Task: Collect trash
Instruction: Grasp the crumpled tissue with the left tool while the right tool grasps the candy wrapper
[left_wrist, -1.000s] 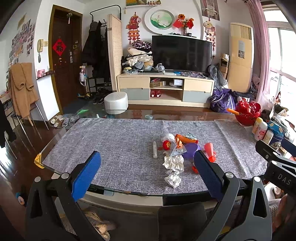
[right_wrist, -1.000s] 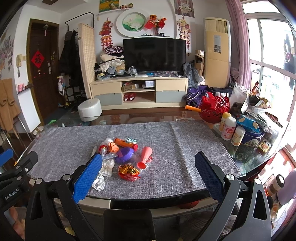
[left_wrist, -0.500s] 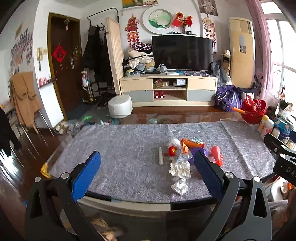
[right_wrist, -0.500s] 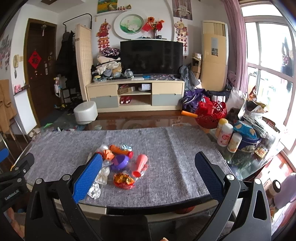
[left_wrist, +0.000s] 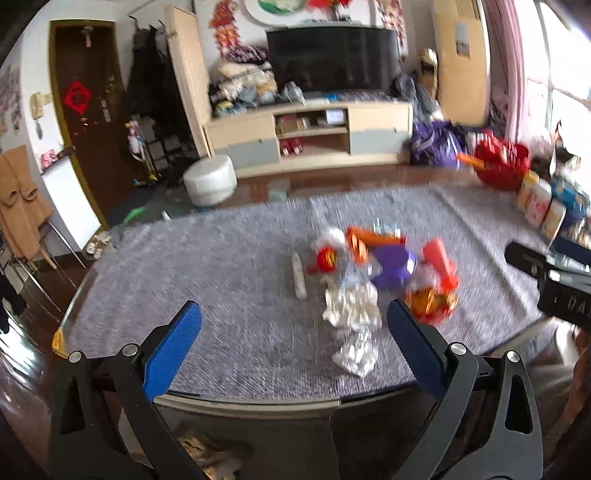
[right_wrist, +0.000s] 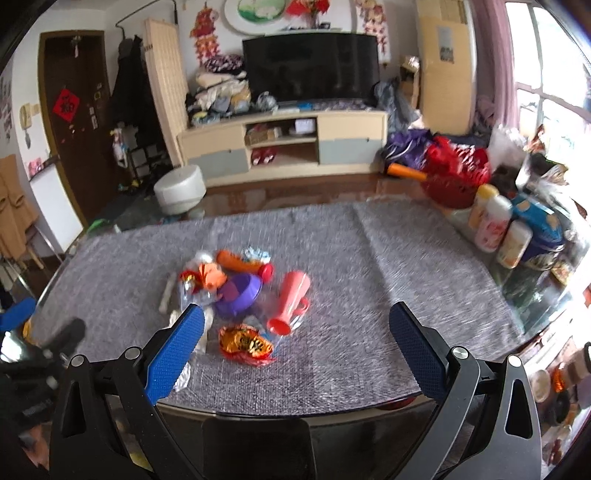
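Note:
A heap of trash lies mid-table on the grey cloth (left_wrist: 229, 280): crumpled white tissues (left_wrist: 352, 310), a small foil wad (left_wrist: 356, 356), a purple bowl (right_wrist: 240, 291), a pink-red cup (right_wrist: 290, 301) on its side, an orange-red wrapper (right_wrist: 245, 343), an orange tube (right_wrist: 238, 260) and a white stick (left_wrist: 298, 278). My left gripper (left_wrist: 295, 345) hangs open over the table's near edge, left of the heap. My right gripper (right_wrist: 297, 345) is open too, near the front edge, with the wrapper just ahead between its fingers. Nothing is held.
Bottles and jars (right_wrist: 495, 229) and a red basket (right_wrist: 454, 181) crowd the table's right end. Beyond the table are a white round stool (right_wrist: 179, 188), a TV cabinet (right_wrist: 284, 147) and a door (right_wrist: 70, 114). The other gripper's body shows at the right (left_wrist: 554, 280).
Both grippers have tilted down and moved in toward the table, so the trash heap looks larger and nearer. The views are motion-blurred. Both stay open and empty.

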